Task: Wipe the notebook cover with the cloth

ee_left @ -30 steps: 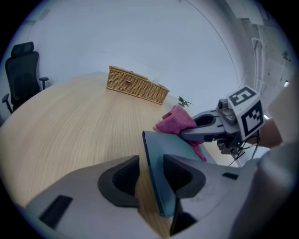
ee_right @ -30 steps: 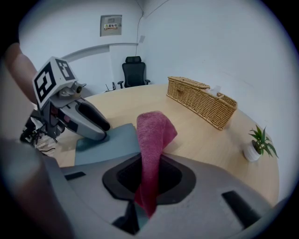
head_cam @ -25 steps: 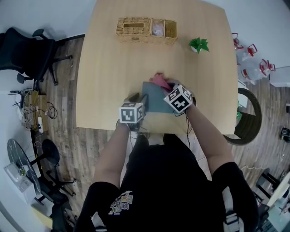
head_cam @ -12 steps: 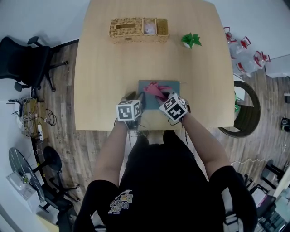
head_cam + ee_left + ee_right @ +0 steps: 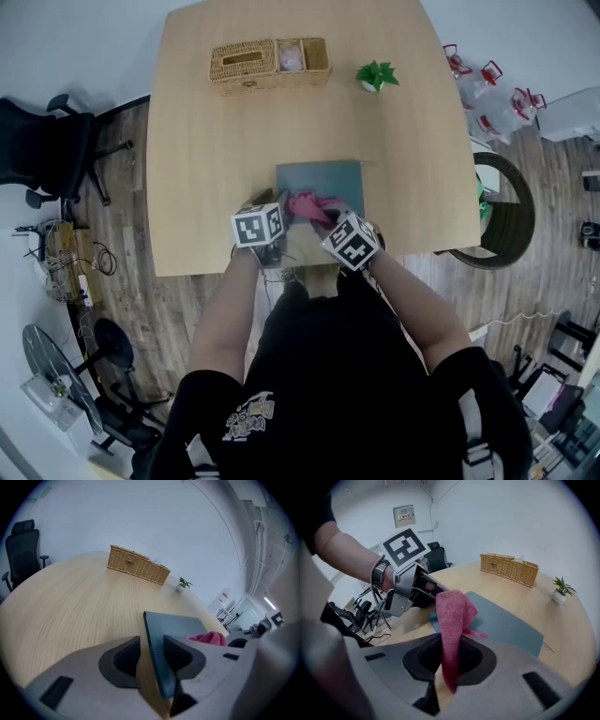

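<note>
A grey-blue notebook [image 5: 323, 180] lies near the front edge of the wooden table [image 5: 206, 169]. My left gripper [image 5: 281, 208] grips its near left edge; in the left gripper view the notebook [image 5: 173, 625] stands edge-on between the jaws, which are closing on it [image 5: 152, 656]. My right gripper [image 5: 323, 217] is shut on a pink cloth [image 5: 307, 205] that rests on the near part of the cover. In the right gripper view the cloth [image 5: 452, 616] stands up out of the jaws [image 5: 449, 656], above the notebook [image 5: 506, 620]. The cloth [image 5: 208, 638] also shows from the left gripper view.
A wicker basket [image 5: 269, 61] and a small potted plant [image 5: 376, 75] stand at the table's far side. A black office chair [image 5: 47, 150] is on the floor at left. Water jugs [image 5: 478, 84] and a round dark seat [image 5: 506, 225] are at right.
The right gripper has dragged the pink cloth across the cover from the far edge toward the near edge. The left gripper has kept its hold on the notebook's edge.
</note>
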The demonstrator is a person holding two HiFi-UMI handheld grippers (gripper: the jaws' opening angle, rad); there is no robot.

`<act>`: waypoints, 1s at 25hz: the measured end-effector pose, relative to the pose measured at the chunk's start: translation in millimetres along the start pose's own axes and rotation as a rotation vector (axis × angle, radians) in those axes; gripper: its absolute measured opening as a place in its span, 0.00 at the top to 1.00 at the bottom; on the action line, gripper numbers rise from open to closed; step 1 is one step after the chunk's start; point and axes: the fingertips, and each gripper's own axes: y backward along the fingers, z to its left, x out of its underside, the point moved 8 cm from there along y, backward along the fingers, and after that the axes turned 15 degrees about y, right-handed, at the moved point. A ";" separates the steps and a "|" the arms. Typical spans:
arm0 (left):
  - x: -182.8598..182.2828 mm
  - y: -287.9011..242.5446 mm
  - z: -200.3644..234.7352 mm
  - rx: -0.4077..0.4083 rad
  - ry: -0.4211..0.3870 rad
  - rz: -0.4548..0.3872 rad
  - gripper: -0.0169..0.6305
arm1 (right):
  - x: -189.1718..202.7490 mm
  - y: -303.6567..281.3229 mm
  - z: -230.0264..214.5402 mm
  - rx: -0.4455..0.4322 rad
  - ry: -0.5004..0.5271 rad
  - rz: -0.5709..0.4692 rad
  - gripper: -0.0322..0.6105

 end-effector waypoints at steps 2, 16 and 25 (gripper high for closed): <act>-0.4 0.1 0.2 0.000 0.000 -0.001 0.74 | 1.0 0.8 5.7 -0.006 -0.013 -0.001 0.85; 6.1 -7.6 2.5 0.036 0.036 0.026 0.76 | 15.4 8.2 27.4 -0.165 -0.310 -0.116 0.85; 2.1 -2.9 1.8 0.020 0.030 0.016 0.76 | -12.8 21.2 -26.0 -0.058 -0.306 -0.192 0.85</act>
